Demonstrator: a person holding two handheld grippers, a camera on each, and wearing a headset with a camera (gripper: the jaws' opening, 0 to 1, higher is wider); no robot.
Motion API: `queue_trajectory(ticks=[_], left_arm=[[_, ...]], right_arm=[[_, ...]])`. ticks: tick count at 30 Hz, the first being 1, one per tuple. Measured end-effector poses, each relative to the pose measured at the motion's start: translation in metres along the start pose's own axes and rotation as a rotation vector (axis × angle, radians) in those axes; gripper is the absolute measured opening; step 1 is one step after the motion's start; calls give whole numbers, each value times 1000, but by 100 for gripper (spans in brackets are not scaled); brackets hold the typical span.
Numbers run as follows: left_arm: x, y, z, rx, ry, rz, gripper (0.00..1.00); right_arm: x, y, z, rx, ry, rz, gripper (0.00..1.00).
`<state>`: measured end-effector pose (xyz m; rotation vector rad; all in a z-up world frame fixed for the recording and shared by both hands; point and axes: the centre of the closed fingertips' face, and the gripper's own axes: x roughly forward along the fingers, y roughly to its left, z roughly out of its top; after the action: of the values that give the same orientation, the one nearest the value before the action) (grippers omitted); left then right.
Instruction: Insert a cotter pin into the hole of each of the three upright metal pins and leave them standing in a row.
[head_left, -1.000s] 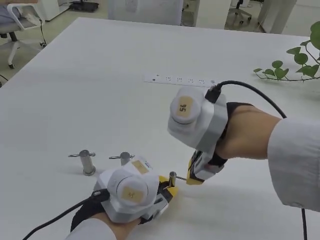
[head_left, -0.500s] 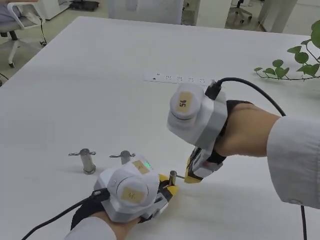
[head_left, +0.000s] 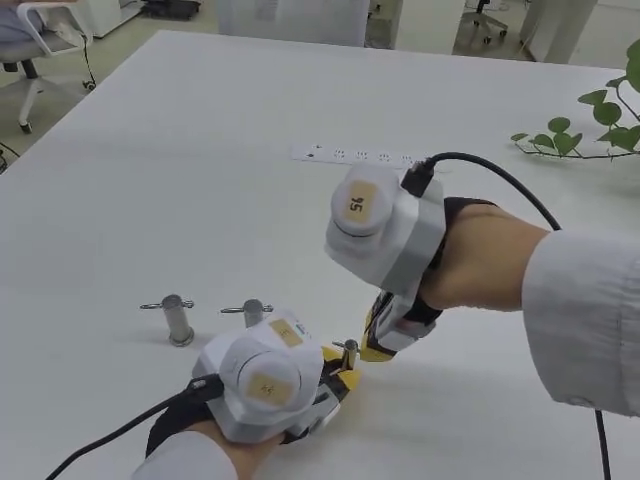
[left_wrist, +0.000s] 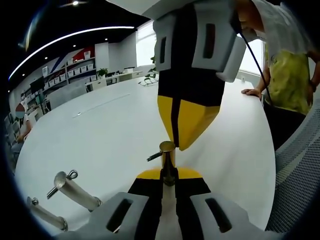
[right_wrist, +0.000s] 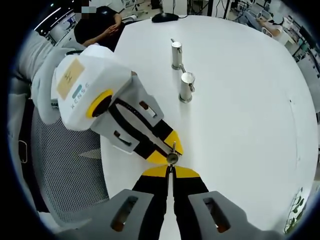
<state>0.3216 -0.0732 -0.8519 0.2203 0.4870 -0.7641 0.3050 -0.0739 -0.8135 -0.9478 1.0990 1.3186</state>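
Head view: the left gripper (head_left: 338, 374) sits low on the white table (head_left: 200, 180), jaws clamped on the third metal pin (head_left: 348, 352), which stands upright. The right gripper (head_left: 368, 350) comes in from above and to the right, yellow tips right up against the pin's head. Just to the left stand the other two pins, the far pin (head_left: 178, 320) and the near pin (head_left: 252, 312), each with a cotter through its top. The near one is half hidden behind the left gripper's body. Farther back there's a power strip (head_left: 360, 157), a plant (head_left: 590, 125) at the right edge and an office chair (head_left: 30, 50) off the table's corner.

Left gripper view: its own jaws hold the pin's shaft tight. A thin cotter pin (left_wrist: 154, 156) pokes out of the left side of the pin's head. The right gripper's tips hang straight over it, pressed together and blocking most of the room behind. Both finished pins lean in at lower left. A person (left_wrist: 285, 75) stands by the table's edge, next to a mesh chair (left_wrist: 300, 165).

Right gripper view: its own jaws are together with just a slit between them, tips touching the pin's head. I can't tell if they're pinching the cotter's end, since the head covers it. The left gripper closes in from the left, and the other two pins stand well behind it.
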Motion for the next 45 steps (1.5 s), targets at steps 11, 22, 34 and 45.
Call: queue_trajectory(ticks=[11, 22, 34, 45], left_arm=[[1, -1, 0, 1, -2, -1, 6], [1, -1, 0, -2, -1, 1, 6], [1, -1, -1, -5, 0, 0, 7], [1, -1, -1, -4, 1, 1, 7]], right_arm=[[4, -1, 0, -45, -8, -14, 4], [6, -3, -3, -94, -41, -15, 7], [7, 1, -6, -82, -65, -2, 15], [3, 1, -10, -48, -75, -9, 9]])
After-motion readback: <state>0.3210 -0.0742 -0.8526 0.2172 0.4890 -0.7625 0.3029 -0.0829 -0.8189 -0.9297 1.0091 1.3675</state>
